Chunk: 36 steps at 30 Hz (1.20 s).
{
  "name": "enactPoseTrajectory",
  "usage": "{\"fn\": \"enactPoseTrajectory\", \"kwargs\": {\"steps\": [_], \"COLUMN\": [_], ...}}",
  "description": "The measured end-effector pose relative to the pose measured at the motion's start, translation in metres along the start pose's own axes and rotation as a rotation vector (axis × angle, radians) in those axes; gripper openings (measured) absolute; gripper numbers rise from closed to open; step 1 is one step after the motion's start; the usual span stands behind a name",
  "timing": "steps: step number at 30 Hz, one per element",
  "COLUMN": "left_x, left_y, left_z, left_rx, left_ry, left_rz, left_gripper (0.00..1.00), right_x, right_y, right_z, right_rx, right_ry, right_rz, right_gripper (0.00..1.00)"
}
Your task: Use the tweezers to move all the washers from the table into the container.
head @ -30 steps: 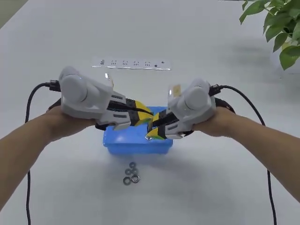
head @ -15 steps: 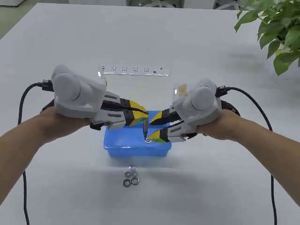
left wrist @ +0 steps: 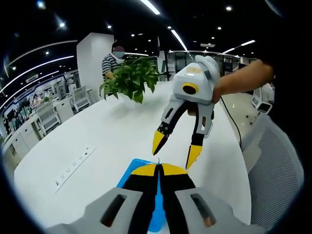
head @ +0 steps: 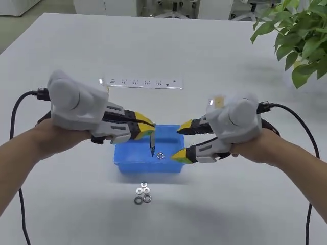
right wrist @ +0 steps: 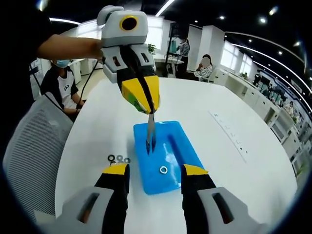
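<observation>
My left gripper (head: 148, 127) is shut on a pair of thin tweezers (head: 152, 145), whose tips point down into the blue container (head: 127, 155). One washer (head: 161, 155) lies inside the container. My right gripper (head: 180, 143) stands open beside the container's right end, holding nothing. Several washers (head: 143, 194) lie in a small cluster on the table just in front of the container. In the right gripper view the tweezers (right wrist: 151, 131) hang from the left gripper (right wrist: 140, 95) over the container (right wrist: 170, 141), with the washer (right wrist: 164, 169) near my open right gripper (right wrist: 156, 169).
A white power strip (head: 140, 82) lies behind the container. A leafy plant (head: 294, 35) stands at the far right. Cables trail from both grippers. People sit at other desks (right wrist: 58, 80) beyond the table (head: 230, 66).
My right gripper has opened and drawn back to the right, away from the left gripper. The tweezers stay in the left gripper over the container. The head camera has tilted.
</observation>
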<state>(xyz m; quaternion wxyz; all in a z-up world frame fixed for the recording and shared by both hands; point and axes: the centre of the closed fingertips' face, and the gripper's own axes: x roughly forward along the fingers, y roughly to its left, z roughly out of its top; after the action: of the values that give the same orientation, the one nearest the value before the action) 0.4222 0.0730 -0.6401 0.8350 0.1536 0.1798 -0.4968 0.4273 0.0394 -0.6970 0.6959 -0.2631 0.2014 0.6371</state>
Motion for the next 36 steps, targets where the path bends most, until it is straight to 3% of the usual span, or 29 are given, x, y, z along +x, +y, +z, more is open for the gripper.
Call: {"fn": "enactPoseTrajectory", "kwargs": {"steps": [13,23,36], "left_x": [-0.019,-0.028,-0.030], "left_y": [-0.012,-0.026,-0.046], "left_z": [0.004,0.002,-0.006], "left_rx": [-0.001,-0.008,-0.012], "left_ry": [0.000,0.001,0.003], "left_rz": [0.015,0.010,-0.016], "left_gripper": [0.05,0.05,0.05], "right_x": [-0.015,-0.021,-0.019], "right_y": [0.020,0.035,0.055], "right_z": [-0.011,-0.014,-0.019], "right_rx": [0.063,0.120,0.142], "right_ry": [-0.023,-0.055,-0.062], "right_rz": [-0.038,-0.040,-0.023], "right_gripper": [0.62,0.76,0.89]}}
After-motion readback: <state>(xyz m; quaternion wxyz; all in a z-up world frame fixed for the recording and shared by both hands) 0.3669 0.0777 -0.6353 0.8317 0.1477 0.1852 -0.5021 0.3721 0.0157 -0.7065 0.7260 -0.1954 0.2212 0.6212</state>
